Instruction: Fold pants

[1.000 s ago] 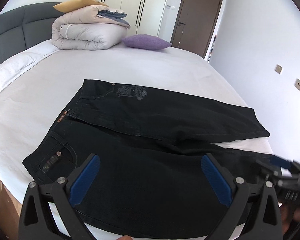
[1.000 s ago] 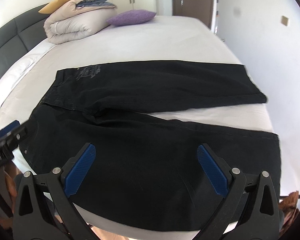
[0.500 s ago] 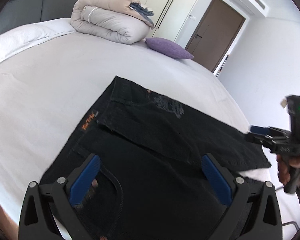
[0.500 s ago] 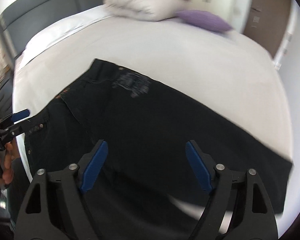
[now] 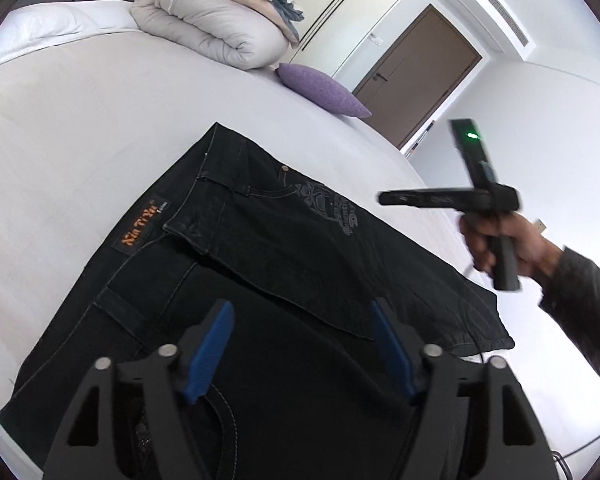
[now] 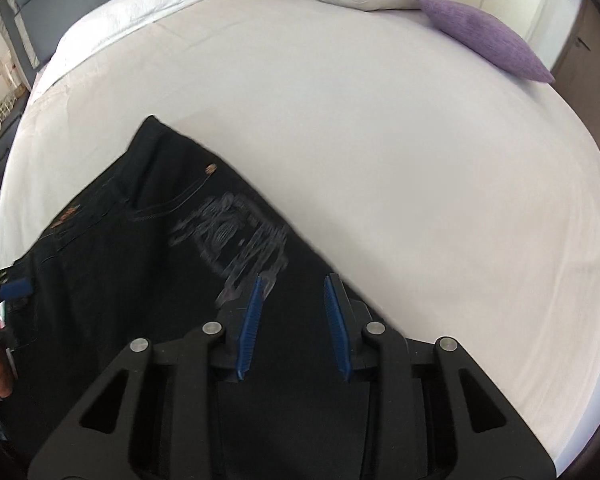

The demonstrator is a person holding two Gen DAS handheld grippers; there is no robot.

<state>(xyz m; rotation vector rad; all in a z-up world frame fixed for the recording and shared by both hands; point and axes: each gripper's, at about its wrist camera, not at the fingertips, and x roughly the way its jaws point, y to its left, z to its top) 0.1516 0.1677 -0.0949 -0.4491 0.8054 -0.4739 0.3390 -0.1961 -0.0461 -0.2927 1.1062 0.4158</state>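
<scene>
At six o'clock in each wrist view, blue-padded jaws hang over black pants (image 5: pixel 300 264) spread on the white bed (image 5: pixel 80 128). Left gripper (image 5: pixel 302 344) has been closing, still wide, gripping nothing. Right gripper (image 6: pixel 294 320) has narrowed, a gap remaining, cloth beneath. Toward twelve o'clock lie a purple pillow (image 6: pixel 488 40) and rolled duvet (image 5: pixel 204 16).

My left gripper (image 5: pixel 302 350) now sits lower over the pants (image 5: pixel 260 264) waistband, jaws just closing, nothing clamped. My right gripper (image 6: pixel 294 326) swings across from the legs to the printed pocket, jaws also closing, gap narrower.
</scene>
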